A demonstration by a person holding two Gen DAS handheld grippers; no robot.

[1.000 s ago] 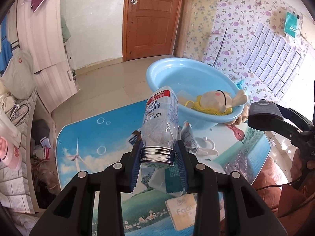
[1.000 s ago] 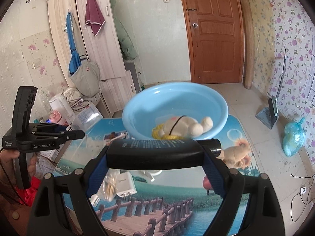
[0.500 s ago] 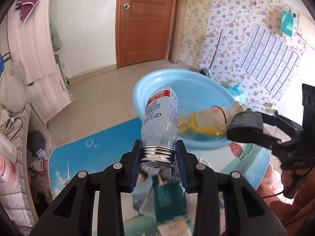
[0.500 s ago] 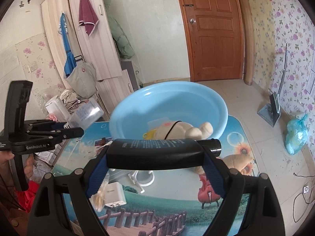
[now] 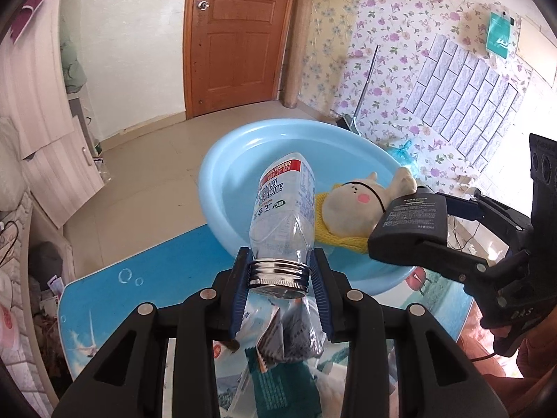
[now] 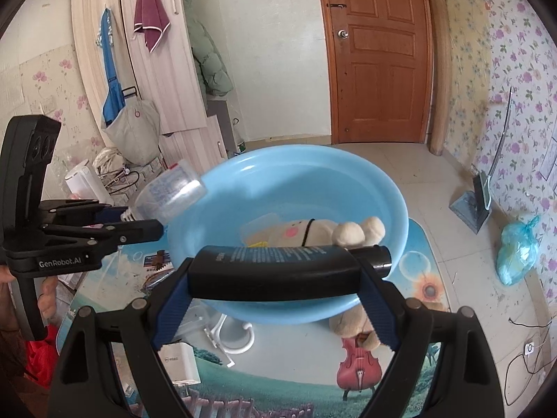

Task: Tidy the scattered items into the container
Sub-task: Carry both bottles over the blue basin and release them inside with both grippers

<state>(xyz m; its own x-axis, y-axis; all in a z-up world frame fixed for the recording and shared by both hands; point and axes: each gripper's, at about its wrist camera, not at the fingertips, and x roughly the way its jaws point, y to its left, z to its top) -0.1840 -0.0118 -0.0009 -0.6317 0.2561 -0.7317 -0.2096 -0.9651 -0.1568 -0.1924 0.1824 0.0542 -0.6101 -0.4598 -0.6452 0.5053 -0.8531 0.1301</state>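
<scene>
So that both items drop in together, left gripper (image 5: 280,280) pinches bottle (image 5: 283,205) by its cap end & right gripper (image 6: 275,296), jaws wide, clamps black tube (image 6: 278,270) lengthwise, both poised over basin (image 6: 390,195) w/ plush toy (image 6: 313,231) inside.

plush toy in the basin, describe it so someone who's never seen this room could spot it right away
Find the big light blue basin on the picture-printed table. Inside, against its near wall, lies a cream plush toy on its side, on something yellow. It has a pink cheek spot and a thin black cord around it; the other plush sits outside the basin, on the table under its rim.
</scene>
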